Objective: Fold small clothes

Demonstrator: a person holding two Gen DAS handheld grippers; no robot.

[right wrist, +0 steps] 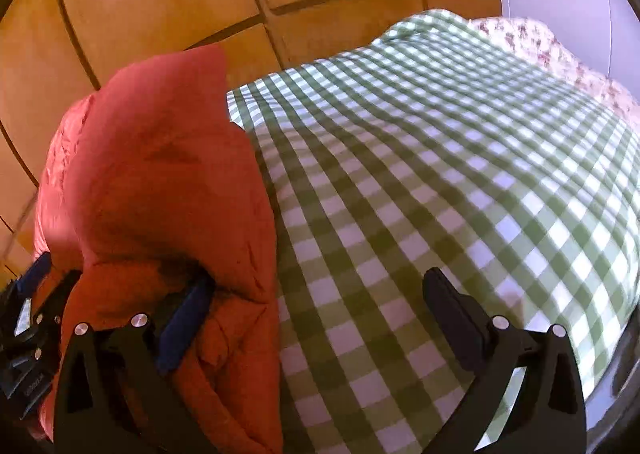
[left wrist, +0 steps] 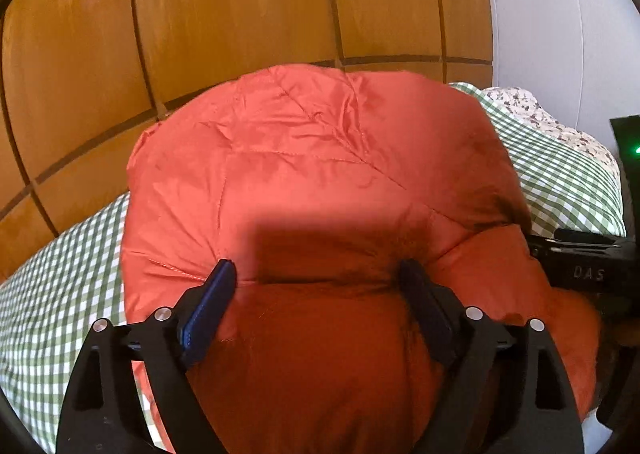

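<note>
My left gripper [left wrist: 316, 274] and right gripper [right wrist: 320, 294] stand wide, gripping nothing — the puffy orange quilted jacket [left wrist: 320, 181] lies on the green-checked bedspread [right wrist: 440, 173]. I fear the slick padding springs open.

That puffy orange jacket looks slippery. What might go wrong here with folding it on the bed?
1. The orange quilted jacket is puffy; with the left tongs open over it, the fold may spring apart.
2. It lies near the edge of the green checked bedspread, beside the wooden wardrobe, so it might slide off.
3. The right tongs, open and half over bedspread, may pinch that instead.
</note>
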